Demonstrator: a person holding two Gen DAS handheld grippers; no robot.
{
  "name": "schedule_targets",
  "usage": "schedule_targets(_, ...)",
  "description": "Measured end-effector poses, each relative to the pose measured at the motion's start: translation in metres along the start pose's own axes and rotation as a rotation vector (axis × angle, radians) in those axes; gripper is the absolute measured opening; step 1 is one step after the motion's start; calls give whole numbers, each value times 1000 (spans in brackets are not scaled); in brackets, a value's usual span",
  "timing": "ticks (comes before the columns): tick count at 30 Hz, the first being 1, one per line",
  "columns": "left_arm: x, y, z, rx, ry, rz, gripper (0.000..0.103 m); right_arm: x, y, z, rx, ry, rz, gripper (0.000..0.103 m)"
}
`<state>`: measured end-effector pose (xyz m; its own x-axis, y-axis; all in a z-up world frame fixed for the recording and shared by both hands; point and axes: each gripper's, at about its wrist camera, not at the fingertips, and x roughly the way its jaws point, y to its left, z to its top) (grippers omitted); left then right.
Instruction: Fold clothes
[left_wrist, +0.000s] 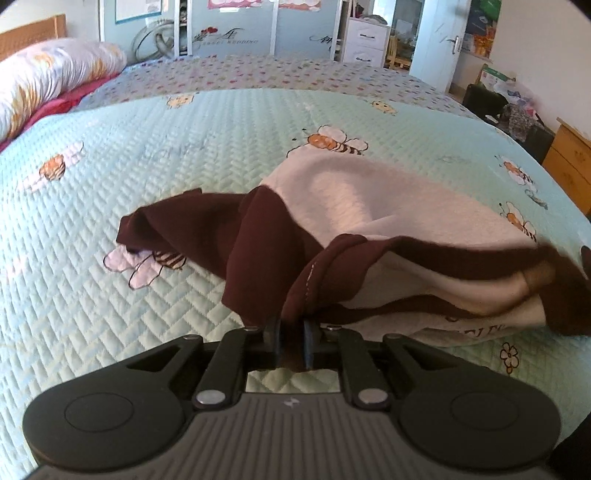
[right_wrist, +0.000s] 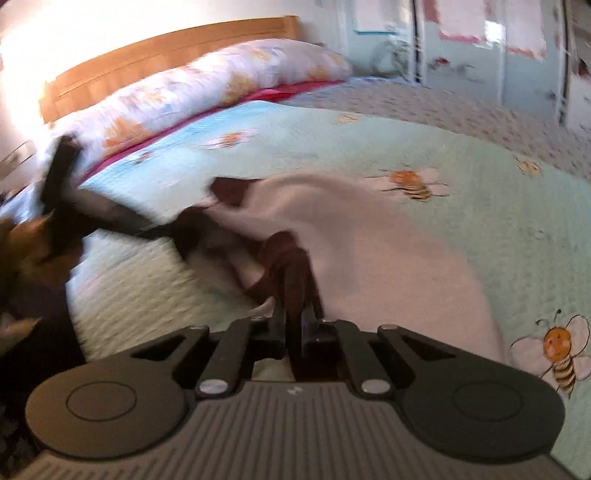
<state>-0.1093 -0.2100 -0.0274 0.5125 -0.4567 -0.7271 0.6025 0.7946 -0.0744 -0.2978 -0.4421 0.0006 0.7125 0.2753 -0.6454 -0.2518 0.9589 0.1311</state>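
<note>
Each black gripper, left (left_wrist: 293, 332) and right (right_wrist: 295, 325), pinches the maroon trim of the cream-and-maroon fleece garment (left_wrist: 369, 206) bunched on the bee-print quilt (left_wrist: 147, 147). Mid-fold; next it likely needs spreading flat.

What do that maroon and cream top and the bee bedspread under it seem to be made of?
The top looks like soft matte knit, perhaps fleece or sweatshirt cotton: fuzzy cream surface, thick maroon trim with visible stitching, limp folds. The bedspread appears to be quilted cotton or a blend, faintly sheened: a stitched zigzag pattern puckers its pale green surface, with bee pictures printed or embroidered on it.
</note>
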Motion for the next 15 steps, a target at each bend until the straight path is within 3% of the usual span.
schedule_targets(3,-4,-10,5,0,-30,6,12,-7,16,-29,-10,45,-69,6)
schedule_targets(6,-16,-26,19,25,-95,7,11,-17,15,-39,-4,18,-223,6)
schedule_targets(11,-42,-63,71,135,-238,-4,11,-48,-12,2,2,-163,-451,5)
schedule_targets(15,-30,-89,129,190,-284,-5,11,-59,-51,50,-13,-277,-595,5)
